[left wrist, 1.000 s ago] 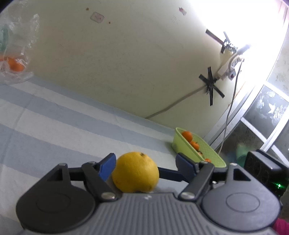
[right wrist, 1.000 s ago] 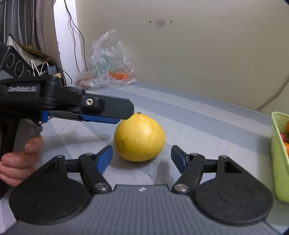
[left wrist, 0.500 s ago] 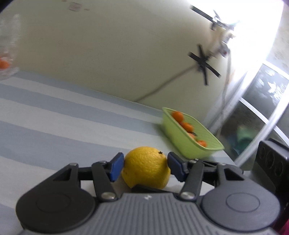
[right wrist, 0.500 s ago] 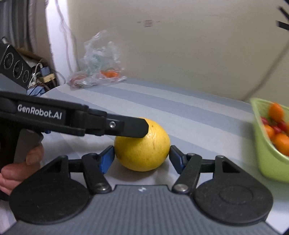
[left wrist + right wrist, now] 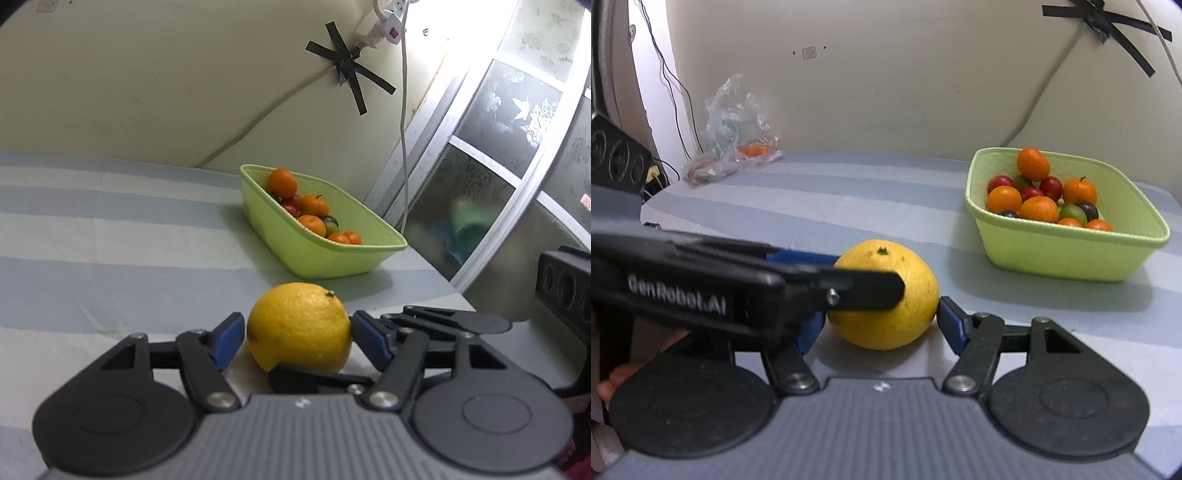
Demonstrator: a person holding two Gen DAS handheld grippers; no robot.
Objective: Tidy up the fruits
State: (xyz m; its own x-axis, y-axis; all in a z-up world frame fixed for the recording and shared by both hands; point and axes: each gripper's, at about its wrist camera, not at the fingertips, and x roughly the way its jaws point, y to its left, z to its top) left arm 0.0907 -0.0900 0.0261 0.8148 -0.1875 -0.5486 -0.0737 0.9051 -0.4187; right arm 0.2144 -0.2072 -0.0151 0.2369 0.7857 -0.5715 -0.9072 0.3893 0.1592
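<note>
— Yellow citrus (image 5: 299, 326) on striped bench (image 5: 110, 258), clamped by left gripper (image 5: 297, 334) and right gripper (image 5: 881, 319) fingers together.

— Green basket (image 5: 1067, 251) of small fruit at two o'clock, well apart.

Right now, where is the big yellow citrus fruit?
In both wrist views the yellow citrus fruit lies on the striped tablecloth, between the fingers of the left gripper and right gripper, nearer than the green basket.

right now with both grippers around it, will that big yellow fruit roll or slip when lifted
The yellow fruit is round, so it could roll if released on the striped cloth. Its smooth rind may slip against the narrow blue pads. It probably is heavy, dwarfing the fruit in the green basket.
</note>
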